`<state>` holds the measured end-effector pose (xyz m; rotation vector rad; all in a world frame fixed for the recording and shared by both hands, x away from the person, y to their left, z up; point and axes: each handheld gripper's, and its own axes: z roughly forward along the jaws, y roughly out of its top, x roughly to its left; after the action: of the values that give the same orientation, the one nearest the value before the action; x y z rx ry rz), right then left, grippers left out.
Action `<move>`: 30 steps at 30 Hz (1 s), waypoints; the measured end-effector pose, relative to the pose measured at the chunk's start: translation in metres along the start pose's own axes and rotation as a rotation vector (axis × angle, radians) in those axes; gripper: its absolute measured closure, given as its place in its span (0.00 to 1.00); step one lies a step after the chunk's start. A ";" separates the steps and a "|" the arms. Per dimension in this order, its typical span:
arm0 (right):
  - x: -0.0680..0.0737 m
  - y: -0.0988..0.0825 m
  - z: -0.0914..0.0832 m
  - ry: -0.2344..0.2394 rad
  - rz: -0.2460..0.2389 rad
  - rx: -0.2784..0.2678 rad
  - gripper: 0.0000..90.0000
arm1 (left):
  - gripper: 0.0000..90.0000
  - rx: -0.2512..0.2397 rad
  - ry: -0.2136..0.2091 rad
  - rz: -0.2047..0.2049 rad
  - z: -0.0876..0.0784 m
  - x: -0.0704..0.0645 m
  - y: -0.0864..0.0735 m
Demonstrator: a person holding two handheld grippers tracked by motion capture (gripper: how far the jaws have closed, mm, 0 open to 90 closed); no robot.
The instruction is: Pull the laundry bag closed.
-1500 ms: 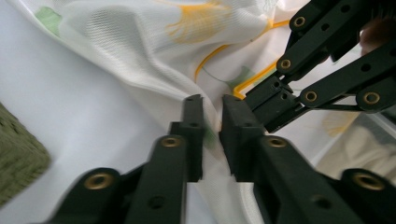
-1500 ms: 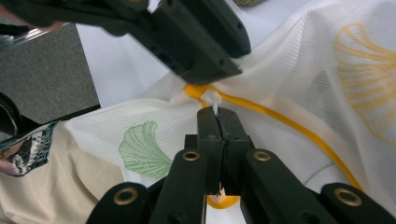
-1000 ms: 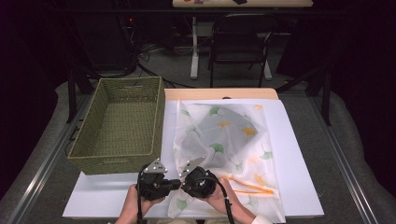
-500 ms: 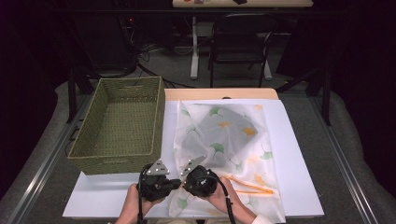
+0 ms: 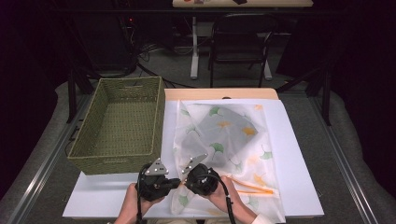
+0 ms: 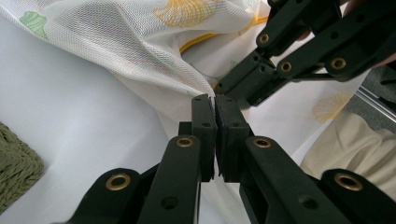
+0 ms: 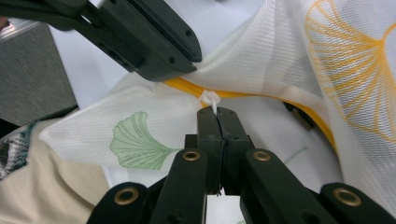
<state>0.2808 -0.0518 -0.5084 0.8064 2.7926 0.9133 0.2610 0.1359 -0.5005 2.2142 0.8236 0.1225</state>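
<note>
**Two grippers pinch a mesh bag at the table's near edge**

A white sheet (image 5: 299, 154) covers the table, with a green woven basket (image 5: 122, 125) standing on its left part. Right of the basket lies the mesh bag (image 5: 224, 135), white netting printed with green and yellow ginkgo leaves, spread flat with its near end bunched up. An orange zipper (image 5: 250, 186) runs along that near end. The left gripper (image 6: 215, 109) has its jaws pressed together on a fold of the bag's netting, just beside the right gripper (image 7: 218, 114). The right gripper's jaws are also clamped together, on what looks like the small white zipper pull (image 7: 208, 99), though it is tiny and partly hidden.
</note>
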 end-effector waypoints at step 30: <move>-0.019 -0.010 0.001 -0.054 0.045 0.045 1.00 | 0.98 -0.006 0.002 -0.024 -0.010 0.010 -0.005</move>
<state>0.2928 -0.0679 -0.5167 0.8901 2.7688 0.8251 0.2629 0.1506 -0.4990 2.1986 0.8489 0.1151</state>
